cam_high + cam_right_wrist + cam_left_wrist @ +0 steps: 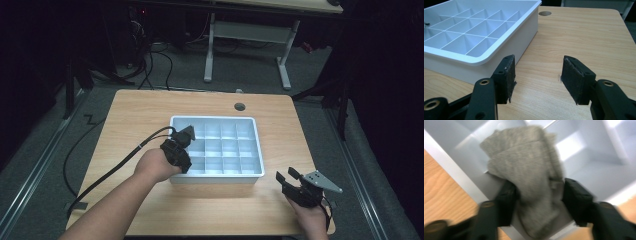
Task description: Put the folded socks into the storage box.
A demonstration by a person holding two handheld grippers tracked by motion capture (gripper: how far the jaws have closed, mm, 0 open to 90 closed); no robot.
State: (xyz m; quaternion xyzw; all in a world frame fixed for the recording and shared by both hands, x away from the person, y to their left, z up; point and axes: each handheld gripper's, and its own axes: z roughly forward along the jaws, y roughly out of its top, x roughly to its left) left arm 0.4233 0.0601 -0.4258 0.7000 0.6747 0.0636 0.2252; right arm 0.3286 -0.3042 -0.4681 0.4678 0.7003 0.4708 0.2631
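The left gripper (pixel 184 137) is reaching over the left end of the white divided tray (pixel 260 165), pinching a bunched grey knitted cloth (pixel 529 170) between its jaws. The cloth is hanging above the tray's left compartments; the left gripper view is blurred, so whether it is touching the tray floor is hard to tell. The right gripper (pixel 536 75) is resting low over the wooden table (pixel 140 110), just beside the tray's near right corner, its jaws spread wide with nothing between them.
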